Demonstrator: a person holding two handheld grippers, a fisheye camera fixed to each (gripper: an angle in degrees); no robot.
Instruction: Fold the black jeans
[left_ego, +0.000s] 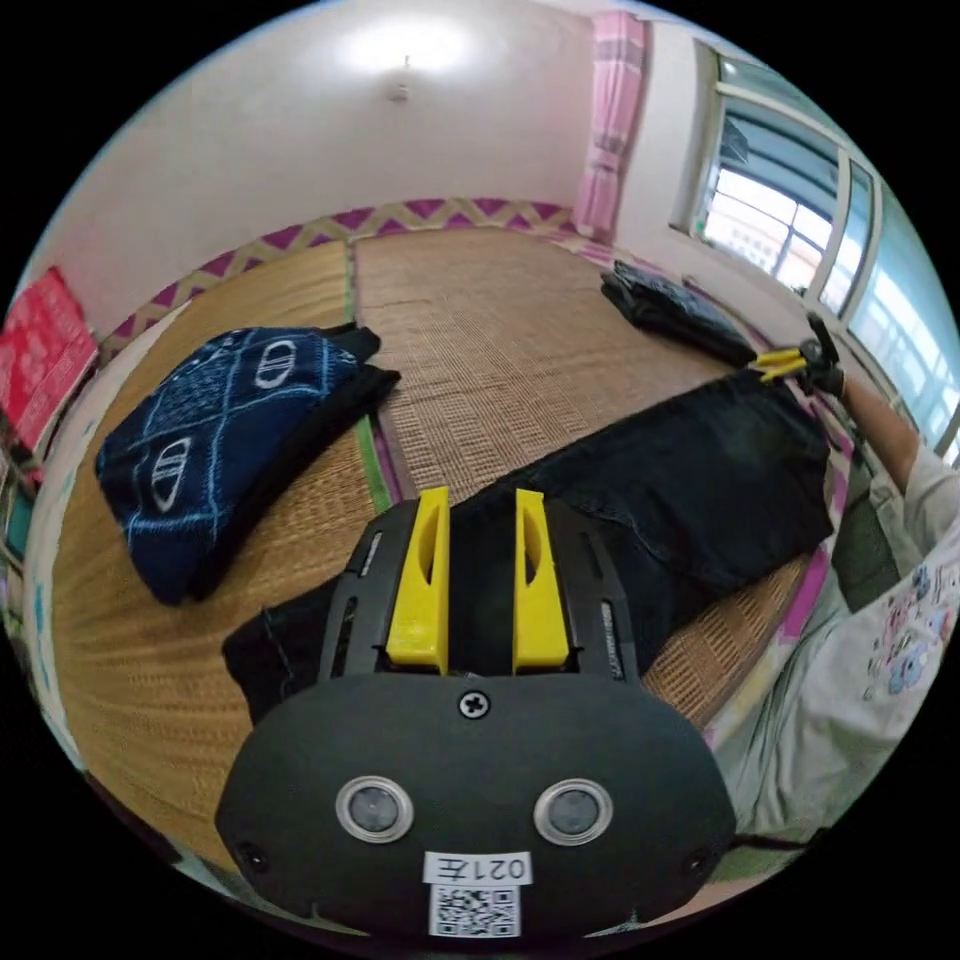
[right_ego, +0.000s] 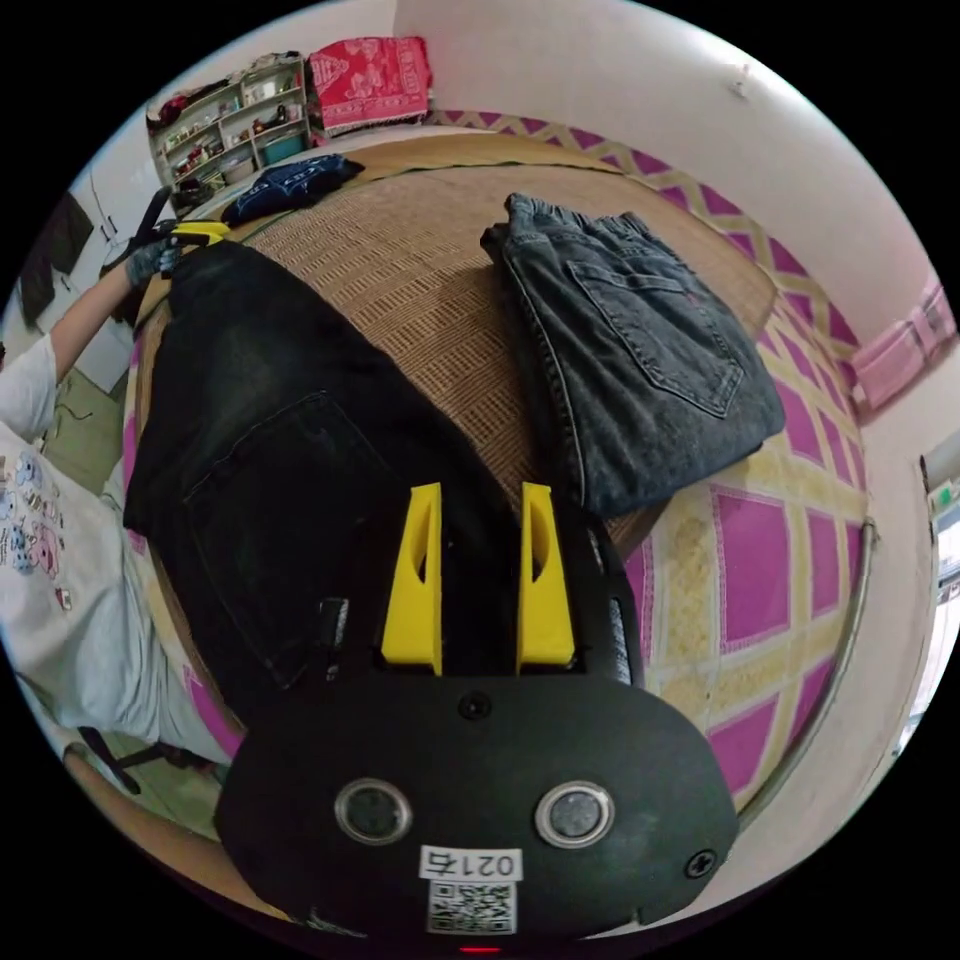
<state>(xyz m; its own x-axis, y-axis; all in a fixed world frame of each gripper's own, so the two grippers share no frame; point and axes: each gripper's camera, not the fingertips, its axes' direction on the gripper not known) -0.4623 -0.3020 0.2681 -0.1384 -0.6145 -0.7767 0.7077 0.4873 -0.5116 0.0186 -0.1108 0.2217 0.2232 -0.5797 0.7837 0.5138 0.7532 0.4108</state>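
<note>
Left hand-held gripper (left_ego: 480, 580): yellow jaws spread a bit, black denim showing in the gap; can't tell if they actually press on it.
Right hand-held gripper (right_ego: 480, 575): same deal, jaws parted over the other end, grip unclear.
Black jeans (left_ego: 690, 480): one pair, stretched flat along the straw mat's (left_ego: 500, 320) near edge, between both grippers.
Other clothes: one folded grey jeans (right_ego: 640, 360) beside them, one folded blue patterned cloth (left_ego: 220, 440) further off.
Person: white sleeve (right_ego: 40, 560) at the edge.

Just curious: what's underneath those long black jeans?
The black jeans lie on a woven straw mat, whose weave shows all around them. Anything beneath the denim itself is covered.
</note>
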